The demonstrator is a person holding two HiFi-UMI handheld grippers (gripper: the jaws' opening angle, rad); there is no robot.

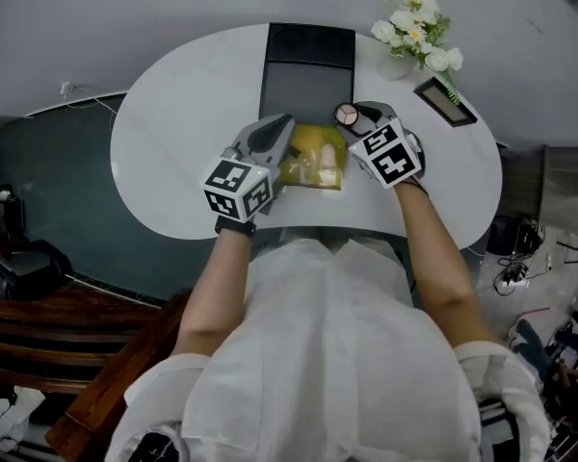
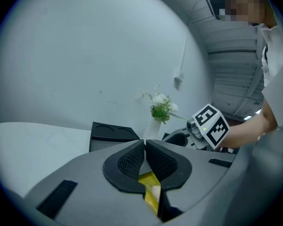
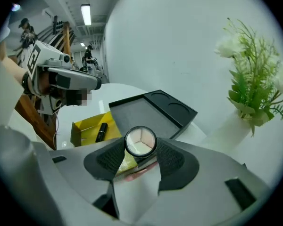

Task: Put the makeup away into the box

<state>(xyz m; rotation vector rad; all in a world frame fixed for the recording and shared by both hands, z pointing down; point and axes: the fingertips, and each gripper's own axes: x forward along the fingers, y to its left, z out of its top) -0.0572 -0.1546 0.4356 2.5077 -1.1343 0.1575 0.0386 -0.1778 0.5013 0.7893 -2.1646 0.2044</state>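
Note:
An open yellow box [image 1: 316,159] lies on the white table [image 1: 173,142] between my two grippers. My left gripper [image 1: 283,133] is shut on the box's left wall; in the left gripper view the yellow card [image 2: 151,192] sits pinched between the jaws [image 2: 145,150]. My right gripper [image 1: 354,115] is shut on a round compact [image 1: 346,115] with pale powder, held just past the box's far right corner. The right gripper view shows that compact [image 3: 140,141] between the pads, and a black lipstick [image 3: 101,132] lying inside the yellow box [image 3: 87,126].
A black tray [image 1: 306,75] with two round recesses lies right behind the box. A white vase of white flowers [image 1: 414,27] and a small dark frame [image 1: 445,101] stand at the back right. The table's front edge runs close to the person's body.

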